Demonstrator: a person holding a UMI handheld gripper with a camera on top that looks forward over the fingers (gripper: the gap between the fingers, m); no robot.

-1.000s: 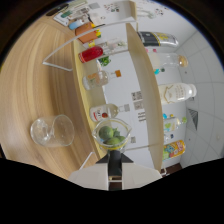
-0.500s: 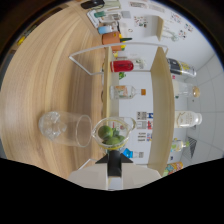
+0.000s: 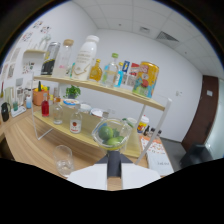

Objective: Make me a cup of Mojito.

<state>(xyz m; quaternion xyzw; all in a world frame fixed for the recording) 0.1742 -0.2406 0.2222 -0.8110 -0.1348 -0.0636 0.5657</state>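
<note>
Glass of limes (image 3: 111, 135) held up in claw (image 3: 114, 162), w/ shelf (image 3: 115, 92) behind.

A white bottle (image 3: 86, 56) and a yellow can (image 3: 146, 78) stand on the upper shelf (image 3: 120, 93). A small potted plant (image 3: 73, 92) sits beneath it. A dark door (image 3: 206, 117) stands beyond the shelf's far end.

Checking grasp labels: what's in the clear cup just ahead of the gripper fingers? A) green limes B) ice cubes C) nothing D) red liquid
A: the clear cup, held up just ahead of the gripper, has round green limes in it, with no ice or red liquid visible.
</note>
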